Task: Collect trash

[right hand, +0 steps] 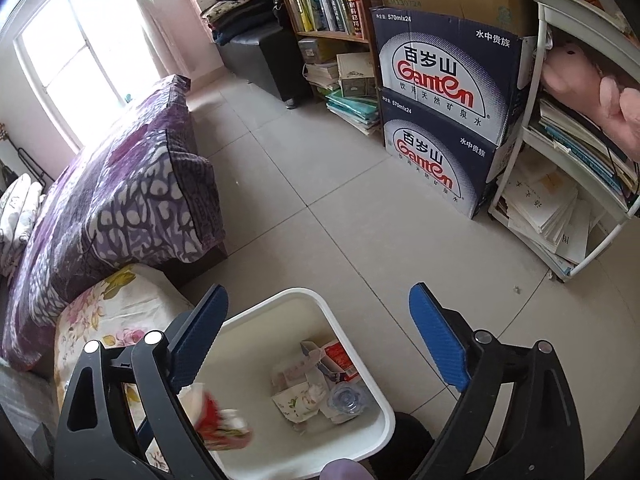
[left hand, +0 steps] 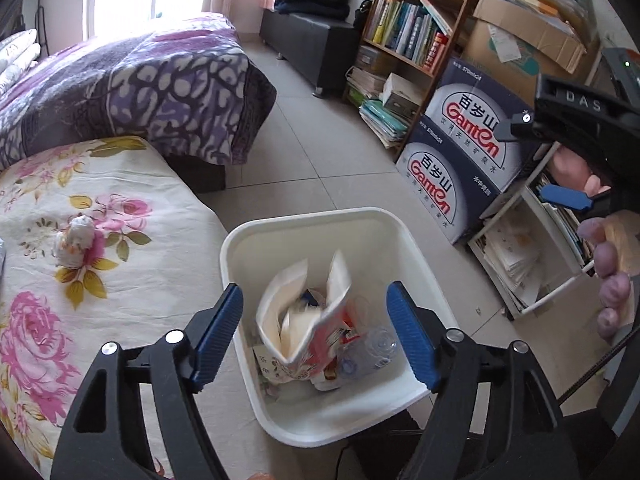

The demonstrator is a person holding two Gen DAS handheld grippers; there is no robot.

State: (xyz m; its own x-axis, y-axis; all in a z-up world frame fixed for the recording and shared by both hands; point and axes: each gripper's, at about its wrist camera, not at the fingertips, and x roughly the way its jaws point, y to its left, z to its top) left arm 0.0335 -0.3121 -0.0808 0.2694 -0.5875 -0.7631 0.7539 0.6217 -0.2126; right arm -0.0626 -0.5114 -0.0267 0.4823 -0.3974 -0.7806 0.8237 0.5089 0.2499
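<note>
A white waste bin [left hand: 304,216] stands on the tiled floor beside the bed, with wrappers, a red carton and a clear plastic bottle [left hand: 376,346] in it. My left gripper [left hand: 316,332] hangs open over the bin. A blurred white and red paper packet [left hand: 304,312] is below it, clear of both pads. My right gripper [right hand: 320,348] is open over the same bin [right hand: 304,294]. A blurred red and white wrapper [right hand: 218,424] shows by its left finger, untouched. A crumpled white wad [left hand: 76,242] lies on the floral sheet. In the left wrist view the right gripper [left hand: 536,162] shows at the right edge.
A bed with a purple blanket [left hand: 152,84] and a floral sheet [left hand: 48,320] borders the bin on the left. Two stacked Ganten water boxes [right hand: 440,120], a bookshelf [left hand: 416,28] and a white rack of papers [right hand: 560,208] line the right. Bare tiled floor [right hand: 320,208] lies beyond the bin.
</note>
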